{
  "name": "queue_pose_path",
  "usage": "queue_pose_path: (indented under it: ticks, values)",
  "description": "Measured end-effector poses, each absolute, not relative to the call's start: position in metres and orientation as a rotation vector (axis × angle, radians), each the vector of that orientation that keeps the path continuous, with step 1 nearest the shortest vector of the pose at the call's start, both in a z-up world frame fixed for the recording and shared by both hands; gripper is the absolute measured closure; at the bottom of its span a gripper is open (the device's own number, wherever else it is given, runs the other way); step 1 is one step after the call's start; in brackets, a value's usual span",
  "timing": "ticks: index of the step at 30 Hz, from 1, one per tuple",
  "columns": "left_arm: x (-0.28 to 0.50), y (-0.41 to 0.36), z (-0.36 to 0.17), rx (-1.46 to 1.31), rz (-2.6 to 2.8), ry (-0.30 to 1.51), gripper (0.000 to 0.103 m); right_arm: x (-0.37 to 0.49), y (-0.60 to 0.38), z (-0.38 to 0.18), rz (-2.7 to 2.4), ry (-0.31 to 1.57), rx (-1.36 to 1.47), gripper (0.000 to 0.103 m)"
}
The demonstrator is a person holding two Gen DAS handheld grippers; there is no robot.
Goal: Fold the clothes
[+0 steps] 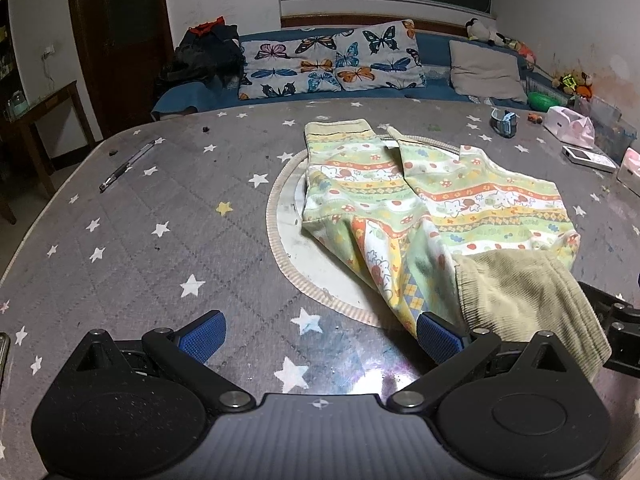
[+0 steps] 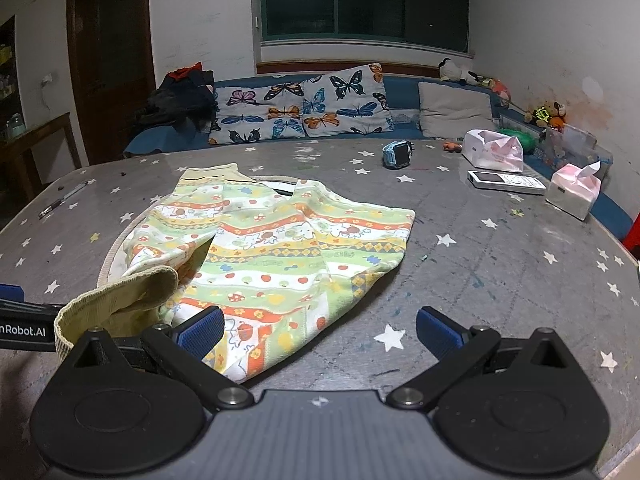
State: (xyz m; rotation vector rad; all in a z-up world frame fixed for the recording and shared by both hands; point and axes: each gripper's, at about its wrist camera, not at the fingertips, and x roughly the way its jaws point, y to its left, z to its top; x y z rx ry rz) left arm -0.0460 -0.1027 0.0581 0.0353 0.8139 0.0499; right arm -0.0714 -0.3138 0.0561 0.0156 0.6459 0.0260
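Where it lies, garment (image 2: 280, 240) rumpled.

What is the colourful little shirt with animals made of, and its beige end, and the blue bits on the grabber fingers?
The pastel striped animal-print garment looks like soft, matte knitted cotton: it drapes and wrinkles easily. Its beige ribbed cuff seems a stretchy rib knit, showing fine parallel ridges. The blue fingertip pads look like rubber or plastic, with a dotted grip texture; which one is hard to tell.

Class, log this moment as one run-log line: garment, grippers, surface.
garment: patterned child's pants lying partly folded | left gripper: open, empty | right gripper: open, empty | surface: star-print table
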Motion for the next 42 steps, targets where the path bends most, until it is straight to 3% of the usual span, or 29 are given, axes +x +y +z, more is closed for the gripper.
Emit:
queue_pose_path:
  ticks: [21,31,39,41,42]
  values:
    - [-0.021,-0.097,0.069,0.065,0.062,0.784,0.0,-0.051,-0.304,0.059,0.078,0.643,-0.018,0.0]
    - [0.017,-0.115,0.077,0.084,-0.087,0.748,0.001,-0.018,-0.303,0.058,0.116,0.649,-0.067,0.005]
    - [0.056,-0.137,0.056,0.14,-0.255,0.811,0.032,0.018,-0.315,0.059,0.121,0.657,-0.122,0.014]
    - [0.061,-0.141,0.046,0.181,-0.273,0.838,0.058,0.031,-0.316,0.059,0.144,0.659,-0.125,0.015]
    - [0.063,-0.142,0.042,0.196,-0.279,0.847,0.064,0.038,-0.315,0.06,0.159,0.661,-0.123,0.017]
